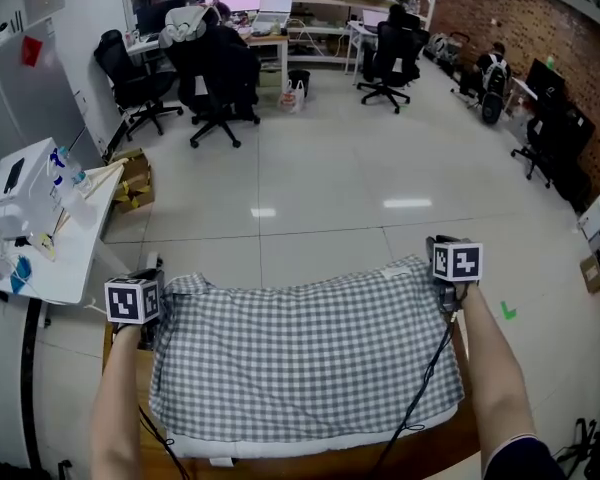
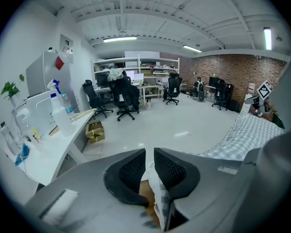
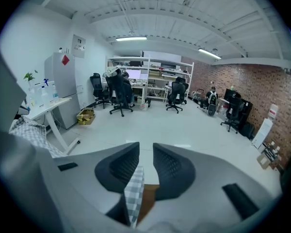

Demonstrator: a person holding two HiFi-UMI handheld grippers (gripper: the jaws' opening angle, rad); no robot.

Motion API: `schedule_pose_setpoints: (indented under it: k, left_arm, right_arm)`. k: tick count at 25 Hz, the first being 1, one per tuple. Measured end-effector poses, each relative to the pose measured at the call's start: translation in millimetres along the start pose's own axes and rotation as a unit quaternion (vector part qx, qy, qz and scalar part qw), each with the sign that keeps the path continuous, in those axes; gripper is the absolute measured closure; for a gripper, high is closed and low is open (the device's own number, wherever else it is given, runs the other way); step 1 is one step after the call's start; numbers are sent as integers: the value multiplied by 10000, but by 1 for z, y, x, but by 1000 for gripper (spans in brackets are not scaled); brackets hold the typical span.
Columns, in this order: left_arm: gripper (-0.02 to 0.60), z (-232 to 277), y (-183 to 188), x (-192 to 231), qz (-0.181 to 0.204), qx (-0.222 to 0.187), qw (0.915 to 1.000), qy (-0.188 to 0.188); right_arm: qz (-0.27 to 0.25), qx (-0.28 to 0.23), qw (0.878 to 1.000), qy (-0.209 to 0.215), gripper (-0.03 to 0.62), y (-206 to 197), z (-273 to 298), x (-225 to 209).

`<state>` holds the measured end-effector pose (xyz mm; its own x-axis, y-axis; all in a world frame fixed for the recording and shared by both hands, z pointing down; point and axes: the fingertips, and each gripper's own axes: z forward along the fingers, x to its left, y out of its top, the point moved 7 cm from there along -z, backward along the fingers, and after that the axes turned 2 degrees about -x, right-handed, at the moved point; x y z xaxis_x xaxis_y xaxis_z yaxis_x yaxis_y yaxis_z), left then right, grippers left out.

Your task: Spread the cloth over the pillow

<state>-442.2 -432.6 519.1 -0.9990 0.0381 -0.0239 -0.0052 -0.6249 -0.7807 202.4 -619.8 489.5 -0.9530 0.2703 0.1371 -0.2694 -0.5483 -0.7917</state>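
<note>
**Soft checked cloth lies on the pillow**

The cloth [image 1: 310, 343] has grey and white checks and a few small wrinkles. It covers the white pillow [image 1: 280, 448] on a brown table [image 1: 425, 455]. Only the pillow's near edge peeks out. The cloth looks light, thin and floppy, so I think its far corners are the best places to hold it. The left gripper [image 2: 149, 153] is open a little, and the right gripper [image 3: 145, 147] a bit wider. A cloth corner sits in each gap, not squeezed.
</note>
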Motion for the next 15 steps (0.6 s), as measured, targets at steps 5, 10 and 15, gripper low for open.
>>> schedule_pose_setpoints:
  k: [5, 10, 15]
  left_arm:
    - [517, -14, -1, -9, 54, -63, 9999, -146]
    - [468, -23, -10, -20, 46, -65, 9989, -472]
    - [409, -34, -13, -28, 9, -187, 9971, -743]
  right_arm:
    - [46, -204, 9997, 146, 488, 8, -15, 9]
    - [-21, -304, 9989, 343, 490, 16, -21, 27]
    - [-125, -399, 9977, 525, 490, 20, -29, 45]
